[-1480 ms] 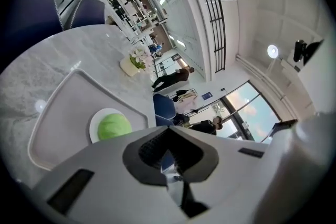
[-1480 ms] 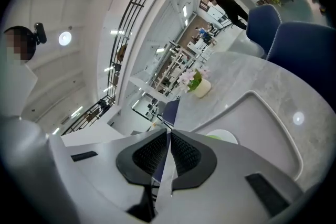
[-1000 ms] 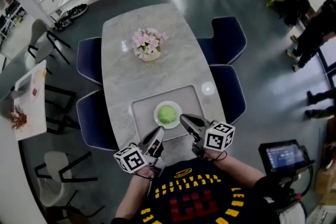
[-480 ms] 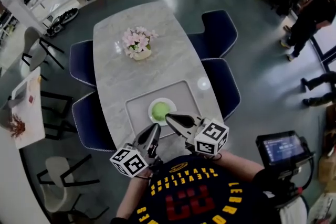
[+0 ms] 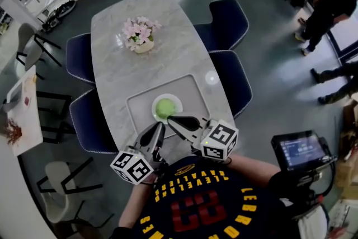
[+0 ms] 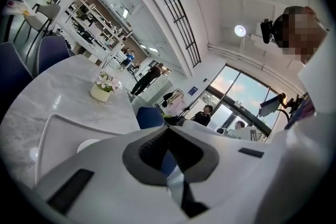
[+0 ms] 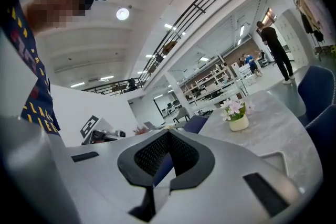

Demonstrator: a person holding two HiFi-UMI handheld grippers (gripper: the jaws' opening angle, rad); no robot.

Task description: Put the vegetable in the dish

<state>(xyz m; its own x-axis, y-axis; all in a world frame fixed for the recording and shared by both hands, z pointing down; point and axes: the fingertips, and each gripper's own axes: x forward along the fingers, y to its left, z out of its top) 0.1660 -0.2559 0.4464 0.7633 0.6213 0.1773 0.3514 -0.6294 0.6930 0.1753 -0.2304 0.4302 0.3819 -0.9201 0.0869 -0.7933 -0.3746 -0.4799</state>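
Observation:
A round green vegetable (image 5: 165,107) lies in a small white dish (image 5: 155,101) on a grey tray (image 5: 137,106) near the table's front end. Both grippers are held just on my side of the dish, above the tray's near edge. My left gripper (image 5: 159,127) points up towards the dish, shut and empty. My right gripper (image 5: 170,118) has its tip at the dish's near rim, also shut with nothing in it. The left gripper view shows its jaws (image 6: 168,130) closed over the tray rim (image 6: 52,123). In the right gripper view the jaws (image 7: 168,134) meet too.
A pot of pink flowers (image 5: 138,32) stands on the marble table (image 5: 184,59) further back. A small round coaster (image 5: 211,78) lies right of the tray. Dark blue chairs (image 5: 226,19) line both sides. People stand at the far right (image 5: 327,3).
The head view has shifted, so the table sits further left and higher. The right gripper's tip has swung left, from beside the dish to its near rim. Both grippers stay shut.

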